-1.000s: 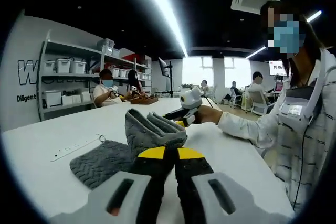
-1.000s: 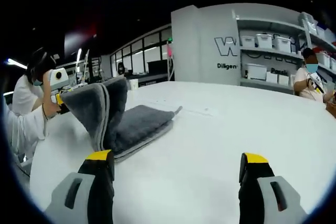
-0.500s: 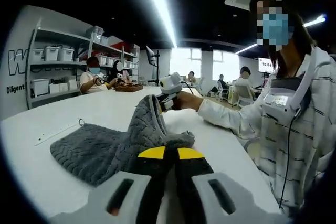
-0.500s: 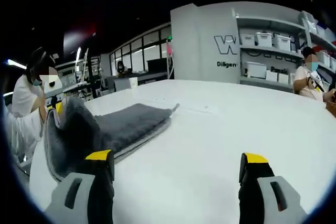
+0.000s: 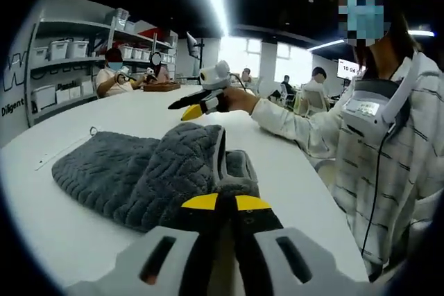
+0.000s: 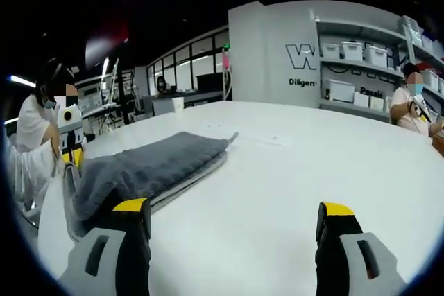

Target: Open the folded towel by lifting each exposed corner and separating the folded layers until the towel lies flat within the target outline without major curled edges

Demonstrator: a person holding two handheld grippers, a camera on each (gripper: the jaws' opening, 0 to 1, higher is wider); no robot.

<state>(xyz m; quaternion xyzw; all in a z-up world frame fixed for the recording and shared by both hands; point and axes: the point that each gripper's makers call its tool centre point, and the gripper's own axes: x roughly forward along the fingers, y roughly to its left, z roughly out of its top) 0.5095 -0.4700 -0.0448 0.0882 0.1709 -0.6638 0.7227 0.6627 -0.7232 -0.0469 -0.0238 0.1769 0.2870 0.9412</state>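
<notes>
Pinching a corner of the grey ribbed towel (image 5: 139,175), the left gripper (image 5: 218,206) unfolds it over the white worktop (image 6: 291,185); right gripper (image 6: 232,216) gapes empty; next, lay flat.

One towel (image 5: 139,171), two hand-held grippers (left (image 5: 223,202), right (image 6: 232,216))

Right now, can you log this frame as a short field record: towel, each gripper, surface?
towel: grey textured cloth towel, partly unfolded, near edge bunched and doubled over
left gripper: jaws closed on the towel's near edge
right gripper: jaws apart, holding nothing, raised above the table
surface: white table
outline: cannot tell
</notes>
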